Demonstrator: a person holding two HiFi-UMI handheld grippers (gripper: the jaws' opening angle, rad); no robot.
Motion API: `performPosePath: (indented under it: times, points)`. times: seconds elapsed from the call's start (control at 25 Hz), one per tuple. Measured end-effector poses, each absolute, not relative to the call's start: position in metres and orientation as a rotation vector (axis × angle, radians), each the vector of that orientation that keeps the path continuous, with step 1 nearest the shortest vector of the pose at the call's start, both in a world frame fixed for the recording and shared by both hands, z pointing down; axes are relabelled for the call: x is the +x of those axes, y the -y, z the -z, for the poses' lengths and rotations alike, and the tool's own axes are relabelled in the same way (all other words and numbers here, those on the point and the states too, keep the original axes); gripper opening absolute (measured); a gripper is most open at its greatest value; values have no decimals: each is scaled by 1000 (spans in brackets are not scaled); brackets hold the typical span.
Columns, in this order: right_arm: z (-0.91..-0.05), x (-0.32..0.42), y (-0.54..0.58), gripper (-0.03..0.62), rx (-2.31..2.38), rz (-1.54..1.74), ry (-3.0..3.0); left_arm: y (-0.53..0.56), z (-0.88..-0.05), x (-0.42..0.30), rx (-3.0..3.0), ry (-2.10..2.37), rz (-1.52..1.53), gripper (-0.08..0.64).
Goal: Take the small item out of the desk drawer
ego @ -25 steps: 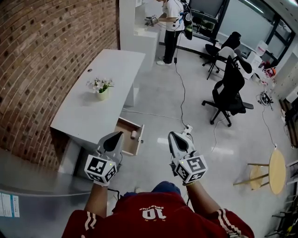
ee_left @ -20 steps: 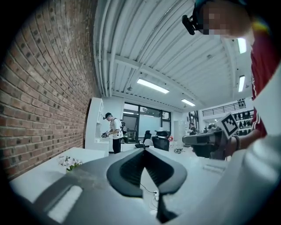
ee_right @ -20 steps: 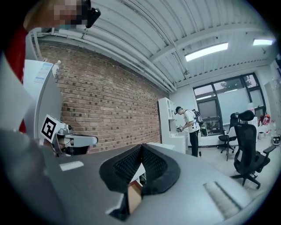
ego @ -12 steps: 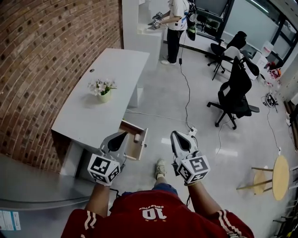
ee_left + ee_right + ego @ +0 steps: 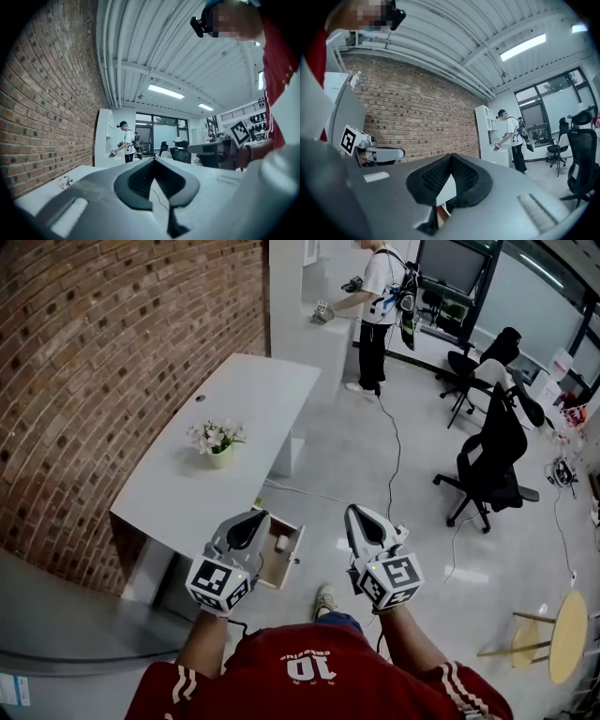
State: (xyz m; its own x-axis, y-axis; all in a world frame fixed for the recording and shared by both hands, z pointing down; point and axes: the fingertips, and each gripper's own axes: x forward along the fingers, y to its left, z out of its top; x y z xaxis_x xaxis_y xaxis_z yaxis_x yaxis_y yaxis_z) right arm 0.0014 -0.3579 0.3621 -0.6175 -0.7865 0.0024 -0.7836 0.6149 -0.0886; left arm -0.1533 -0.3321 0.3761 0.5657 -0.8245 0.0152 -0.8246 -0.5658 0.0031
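White counter (image 5: 244,413) is running along the brick wall (image 5: 112,352), and a small pot of flowers (image 5: 217,441) is sitting near its middle. At the counter's near right corner the drawer (image 5: 278,568) is standing pulled out. The small item (image 5: 280,543) (pale and stubby, too small to make out further) is lying inside it, close to the drawer front.

The left claw (image 5: 258,514) is hovering just over the open drawer, its jaws pressing together with nothing between them. The right claw (image 5: 354,510) is hanging beside it over the grey floor (image 5: 412,549), its jaws likewise meeting at the tips and gripping nothing. Neither claw is touching the item.

Beyond the counter's far end another person (image 5: 380,306) is standing, and a black office chair (image 5: 497,460) is sitting out on the floor.
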Motion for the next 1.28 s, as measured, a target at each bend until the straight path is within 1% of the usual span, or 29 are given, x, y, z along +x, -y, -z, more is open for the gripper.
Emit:
performPosePath:
  times: [0.4, 0.44, 0.52, 0.64, 0.72, 0.96, 1.28]
  points:
    - [-370, -2, 373, -9, -1352, 170, -2799, 354, -379, -158, 2765, 1511, -60, 9]
    - [-371, -2, 373, -9, -1354, 174, -2797, 354, -379, -158, 2772, 1510, -68, 86]
    - [-372, -2, 374, -9, -1360, 183, -2793, 355, -379, -158, 2792, 1510, -87, 108]
    - [-372, -1, 375, -9, -1369, 185, -2789, 357, -379, -155, 2820, 1502, -123, 188]
    - [-371, -2, 375, -9, -1369, 183, -2785, 357, -382, -154, 2827, 1484, -134, 227]
    - [-377, -11, 378, -9, -1353, 185, -2809, 358, -399, -158, 2841, 1470, -204, 235]
    - [-402, -21, 393, -9, -1340, 235, -2847, 366, -454, -160, 2836, 1405, -380, 235]
